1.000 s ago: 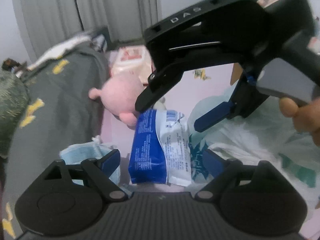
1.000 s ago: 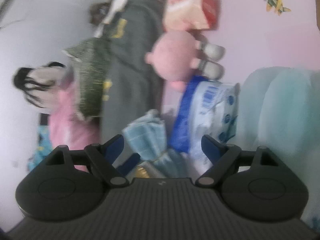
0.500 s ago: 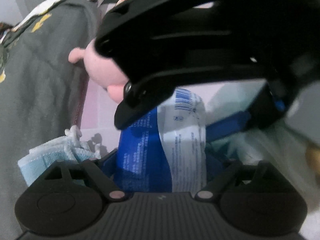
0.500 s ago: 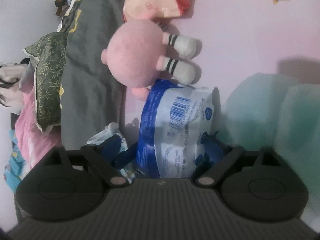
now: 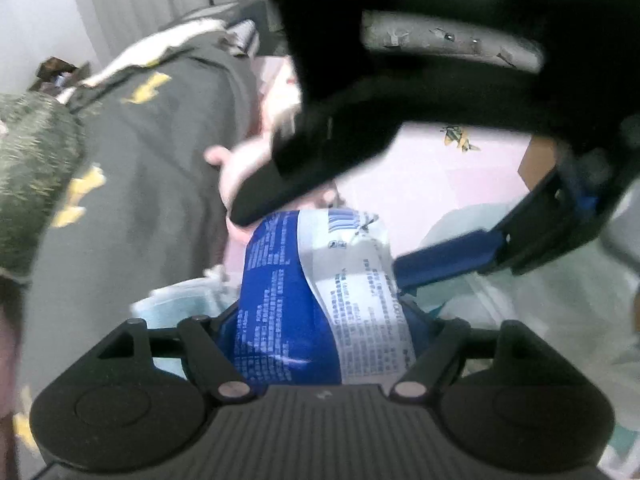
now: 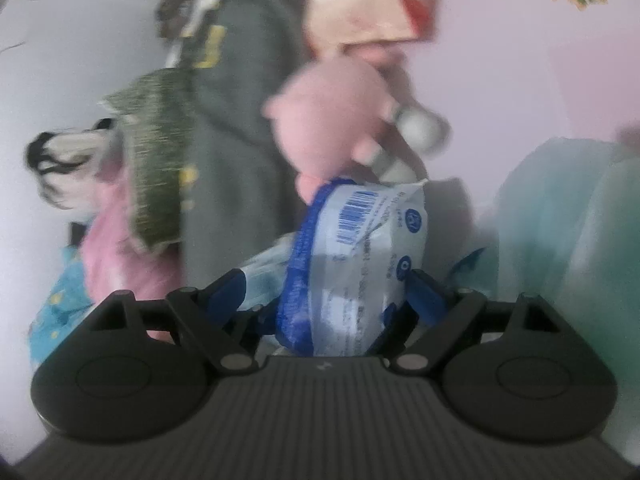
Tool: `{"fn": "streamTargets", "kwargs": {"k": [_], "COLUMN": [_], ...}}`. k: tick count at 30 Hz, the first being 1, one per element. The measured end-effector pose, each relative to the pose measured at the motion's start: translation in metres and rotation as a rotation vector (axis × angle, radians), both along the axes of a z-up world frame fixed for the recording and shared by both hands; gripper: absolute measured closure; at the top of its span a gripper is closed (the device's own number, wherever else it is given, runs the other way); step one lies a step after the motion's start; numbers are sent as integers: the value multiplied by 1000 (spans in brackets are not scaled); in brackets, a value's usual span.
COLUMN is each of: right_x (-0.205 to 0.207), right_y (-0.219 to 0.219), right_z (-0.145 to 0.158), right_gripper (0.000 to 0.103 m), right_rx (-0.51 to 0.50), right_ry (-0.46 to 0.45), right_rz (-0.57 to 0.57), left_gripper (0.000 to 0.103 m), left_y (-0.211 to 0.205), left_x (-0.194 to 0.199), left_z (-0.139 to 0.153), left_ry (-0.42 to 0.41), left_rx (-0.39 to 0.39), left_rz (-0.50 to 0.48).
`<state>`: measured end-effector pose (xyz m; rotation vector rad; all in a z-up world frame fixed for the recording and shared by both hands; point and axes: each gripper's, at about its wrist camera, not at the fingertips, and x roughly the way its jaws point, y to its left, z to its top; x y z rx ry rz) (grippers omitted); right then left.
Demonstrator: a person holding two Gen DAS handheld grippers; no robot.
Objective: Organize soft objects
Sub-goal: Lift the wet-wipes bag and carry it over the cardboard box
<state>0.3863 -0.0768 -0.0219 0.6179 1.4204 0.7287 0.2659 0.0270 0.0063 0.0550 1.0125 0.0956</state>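
A blue and white soft pack (image 5: 320, 300) lies on the pink sheet. My left gripper (image 5: 324, 320) has its fingers on both sides of the pack and looks closed on it. My right gripper (image 6: 344, 296) also straddles the same pack (image 6: 352, 256), its blue pads pressing the sides. In the left wrist view the right gripper's black body (image 5: 420, 92) fills the top, its blue finger (image 5: 452, 256) against the pack. A pink plush toy (image 6: 328, 136) lies just beyond the pack.
A grey blanket with yellow marks (image 5: 140, 184) lies at the left. A light blue cloth (image 5: 180, 308) sits beside the pack. A translucent plastic bag (image 6: 560, 220) is at the right. A pink and red pack (image 6: 368, 0) lies beyond the plush.
Both grippers moved in onto the blue and white pack and their fingers closed against its sides. The pack now stands higher and tilted in the right wrist view.
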Motion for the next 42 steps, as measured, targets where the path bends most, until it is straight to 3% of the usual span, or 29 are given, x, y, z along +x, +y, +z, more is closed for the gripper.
{"fn": "streamTargets", "kwargs": {"k": [7, 10, 18, 22, 26, 32, 36, 40, 42], "right_x": [-24, -30, -42, -53, -74, -132, -175, -203, -209], "right_y": [-18, -33, -119, -164, -222, -319, -373, -409, -420], "right_z": [72, 92, 88, 76, 68, 71, 72, 66, 62], "right_gripper": [22, 22, 23, 23, 23, 23, 23, 23, 23], "right_rx": [200, 205, 190, 186, 257, 322, 309, 275, 261], "right_ry": [-102, -160, -168, -159, -164, -239, -302, -312, -304], "right_rz": [60, 50, -65, -119, -218, -413, -542, -627, -649], "left_gripper": [25, 25, 25, 26, 26, 26, 26, 25, 25], "left_y": [-21, -33, -18, -15, -26, -83, -140, -201, -232], "left_x": [-30, -36, -50, -58, -65, -63, -46, -28, -20], "left_z": [43, 43, 29, 40, 63, 100, 105, 89, 71], "left_ry": [-69, -65, -63, -71, -110, -155, -112, -103, -109], "left_rx": [-49, -65, -262, -316, -387, -474, -539, -488, -380], "left_rz": [-19, -34, 29, 32, -10, -170, -270, -324, -354]}}
